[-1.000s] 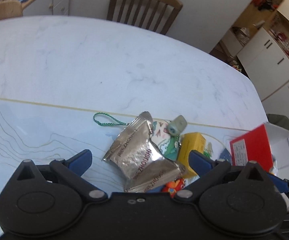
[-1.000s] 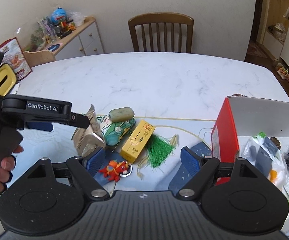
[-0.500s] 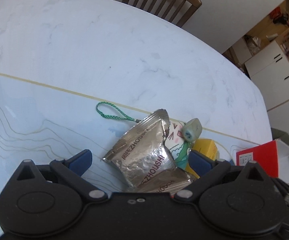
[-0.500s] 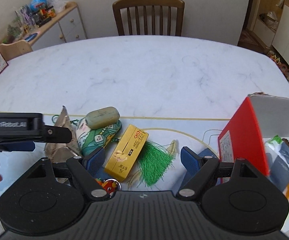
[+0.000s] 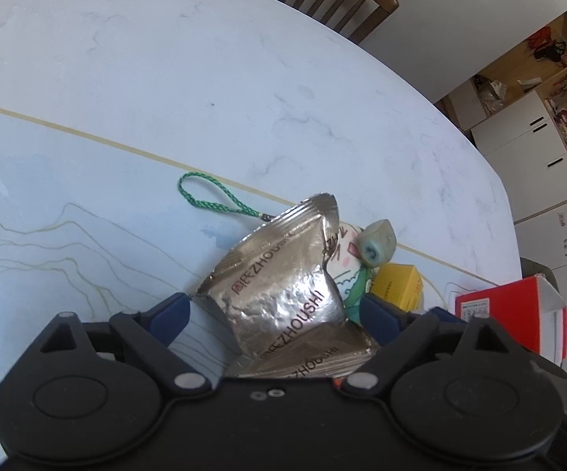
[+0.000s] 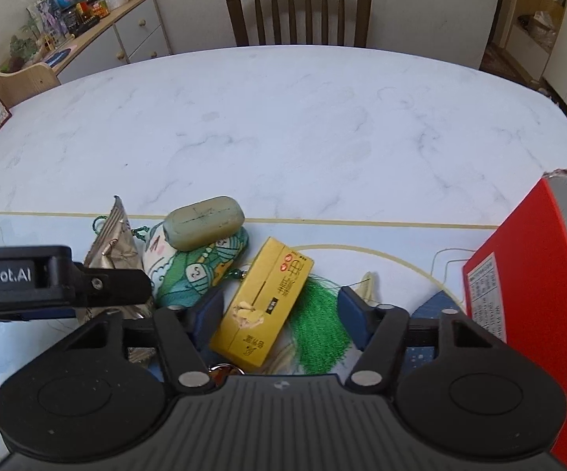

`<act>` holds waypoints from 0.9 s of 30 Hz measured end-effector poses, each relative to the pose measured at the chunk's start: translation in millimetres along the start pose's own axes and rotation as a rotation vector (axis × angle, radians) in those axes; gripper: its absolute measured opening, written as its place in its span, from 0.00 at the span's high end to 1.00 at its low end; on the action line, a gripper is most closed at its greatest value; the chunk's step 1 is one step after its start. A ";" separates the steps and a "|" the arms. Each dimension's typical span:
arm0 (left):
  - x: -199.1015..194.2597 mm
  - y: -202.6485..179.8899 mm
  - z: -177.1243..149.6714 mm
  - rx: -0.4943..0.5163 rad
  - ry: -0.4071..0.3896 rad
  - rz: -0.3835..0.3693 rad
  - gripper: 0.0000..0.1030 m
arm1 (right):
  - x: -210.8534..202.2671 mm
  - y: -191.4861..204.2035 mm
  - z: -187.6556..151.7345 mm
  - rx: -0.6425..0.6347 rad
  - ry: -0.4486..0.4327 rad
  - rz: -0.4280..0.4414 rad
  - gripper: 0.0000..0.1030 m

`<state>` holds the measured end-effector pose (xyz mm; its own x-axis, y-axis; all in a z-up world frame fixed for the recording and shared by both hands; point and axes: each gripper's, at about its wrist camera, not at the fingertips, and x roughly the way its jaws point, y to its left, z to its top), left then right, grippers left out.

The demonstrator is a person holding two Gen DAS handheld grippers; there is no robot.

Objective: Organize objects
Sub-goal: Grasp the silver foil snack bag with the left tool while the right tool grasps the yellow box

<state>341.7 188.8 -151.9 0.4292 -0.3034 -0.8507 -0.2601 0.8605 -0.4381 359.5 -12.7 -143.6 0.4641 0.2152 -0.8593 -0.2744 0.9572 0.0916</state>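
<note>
With my left gripper (image 5: 273, 310) spread wide around the crumpled foil packet (image 5: 279, 286) at lower centre, and my right gripper (image 6: 279, 308) open, empty, I'd close slowly on its waist.

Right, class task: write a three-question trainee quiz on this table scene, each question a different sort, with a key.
1. True or false: the pale green stone lies on top of the printed pouch.
2. Which item sits between the open fingers of the right gripper? A) foil packet B) yellow box C) red box
3. Fill in: the left gripper is open around the ____ packet.

Key
1. True.
2. B, the yellow box; the green tassel lies there beside it.
3. Foil. Its crumpled silver body lies between the fingers, which are not closed on it.
</note>
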 end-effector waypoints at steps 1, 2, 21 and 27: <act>0.3 0.0 -0.8 -0.001 -0.003 -0.003 0.15 | -0.1 0.6 0.0 0.000 0.000 0.004 0.45; -0.3 0.1 -0.9 -0.003 -0.005 -0.004 0.18 | -0.2 1.3 0.0 0.000 -0.001 0.007 0.48; -9.2 -6.1 -9.6 0.057 -0.023 -0.013 0.55 | -15.5 9.3 -10.6 0.003 0.004 0.017 0.71; -26.2 -7.3 -17.1 0.095 -0.050 -0.007 0.56 | -46.4 5.6 -20.5 -0.006 -0.026 0.043 0.72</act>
<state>317.5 183.5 -131.4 0.4738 -0.2908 -0.8312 -0.1751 0.8939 -0.4126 319.2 -21.3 -113.6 0.4730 0.2613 -0.8414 -0.3000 0.9457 0.1250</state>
